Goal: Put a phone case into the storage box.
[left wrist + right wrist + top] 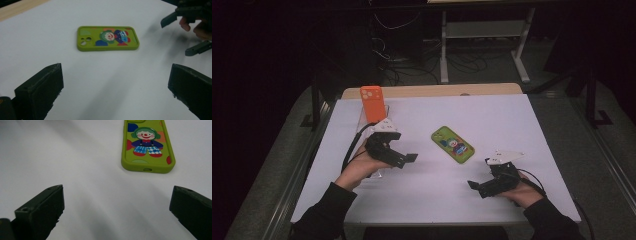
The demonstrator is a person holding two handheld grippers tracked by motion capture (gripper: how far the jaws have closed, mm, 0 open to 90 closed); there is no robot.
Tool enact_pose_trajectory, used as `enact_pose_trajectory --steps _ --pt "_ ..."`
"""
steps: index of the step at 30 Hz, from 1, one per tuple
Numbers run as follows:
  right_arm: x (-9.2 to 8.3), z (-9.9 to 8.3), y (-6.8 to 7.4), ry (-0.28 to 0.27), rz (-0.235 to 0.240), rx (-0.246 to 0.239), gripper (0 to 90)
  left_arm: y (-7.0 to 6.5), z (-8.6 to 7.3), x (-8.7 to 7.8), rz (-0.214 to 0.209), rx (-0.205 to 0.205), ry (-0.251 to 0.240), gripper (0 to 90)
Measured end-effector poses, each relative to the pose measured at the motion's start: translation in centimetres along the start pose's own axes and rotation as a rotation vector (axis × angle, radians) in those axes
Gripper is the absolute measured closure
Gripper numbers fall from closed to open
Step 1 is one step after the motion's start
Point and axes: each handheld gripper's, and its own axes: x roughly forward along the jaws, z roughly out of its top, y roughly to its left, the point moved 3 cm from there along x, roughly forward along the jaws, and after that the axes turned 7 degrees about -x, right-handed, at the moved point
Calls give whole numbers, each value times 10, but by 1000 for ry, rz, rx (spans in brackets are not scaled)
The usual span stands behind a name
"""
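Observation:
A green phone case [452, 144] printed with a clown lies flat, back up, in the middle of the white table [472, 112]. An orange phone case [372, 103] stands upright near the far left. My left gripper [405, 159] is open to the left of the green case and below the orange one, with nothing between its jaws. My right gripper [477, 187] is open near the front right, also holding nothing. The left gripper view has the green case [107, 38] ahead of its wide jaws [115, 75], with the right gripper [186, 35] beyond. The right gripper view [117, 192] faces the case's bottom end [147, 145].
A clear stand [363, 123] seems to prop the orange case. A wooden strip [432, 91] runs along the table's far edge. Behind it are white desk legs [444, 50] and cables [387, 55] on a dark floor. The table drops off at both sides.

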Motion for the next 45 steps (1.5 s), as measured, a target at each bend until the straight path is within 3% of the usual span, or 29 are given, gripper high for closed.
enact_pose_trajectory --steps 11,14,16,18,20,23,26,33,38,39,43,45 --pt "-3 1 2 -17 9 -3 0 -25 -15 22 -35 38 40 0" --pt "-4 4 0 -19 3 -6 0 -25 -21 26 -30 62 61 0" --pt "-4 5 -1 -27 -1 6 0 -27 -26 30 -34 48 55 0" --pt "-4 7 -3 -29 -4 23 0 -26 -29 34 -18 81 86 0" --pt "-4 8 -4 -28 -10 32 0 -29 -30 38 -41 67 71 0" --pt "-5 14 -6 -28 -25 40 0 -29 -32 39 -36 94 87 0" --pt "-7 23 -7 -36 -40 36 0 -28 -33 40 -36 80 83 0" --pt "-2 38 -14 35 -60 39 0 -25 -35 40 -37 78 91 0" --pt "1 53 -21 21 -82 66 0 -22 -34 38 -36 92 86 0" --pt "2 56 -23 16 -84 68 0 -23 -34 40 -42 70 66 0" --pt "8 68 -27 17 -80 90 0 -22 -34 41 -47 87 77 0" --pt "12 72 -30 22 -77 88 0 -23 -34 41 -52 69 64 0"
